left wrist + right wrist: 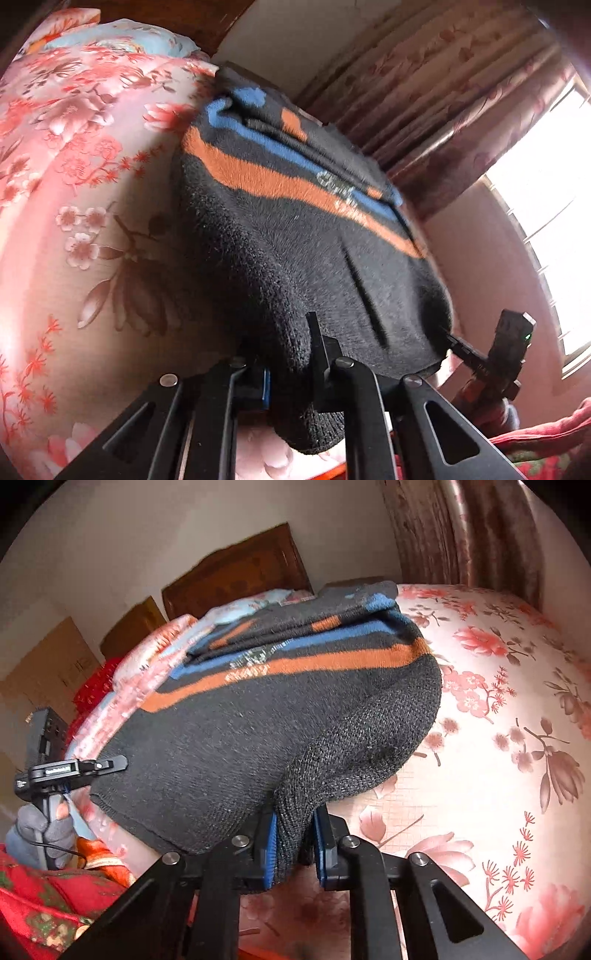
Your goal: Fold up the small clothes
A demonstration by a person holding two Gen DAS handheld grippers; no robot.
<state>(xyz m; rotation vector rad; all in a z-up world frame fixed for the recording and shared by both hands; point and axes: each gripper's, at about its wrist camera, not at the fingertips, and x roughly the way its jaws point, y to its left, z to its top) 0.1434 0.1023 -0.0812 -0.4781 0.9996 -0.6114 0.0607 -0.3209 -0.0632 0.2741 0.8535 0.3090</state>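
Observation:
A small black knit sweater (295,236) with orange and blue stripes lies partly folded on a pink floral bedsheet (74,221). My left gripper (291,373) is shut on the sweater's near hem corner. My right gripper (293,845) is shut on the other near corner of the same sweater (258,731). The near hem is lifted off the bed between the two grippers. The right gripper also shows in the left wrist view (491,354), and the left gripper shows in the right wrist view (74,768), held by a gloved hand.
A wooden headboard (236,579) and a pillow (110,40) stand at the far end of the bed. Floral curtains (461,110) and a bright window (546,221) are on one side. Red patterned bedding (44,897) lies near the left hand.

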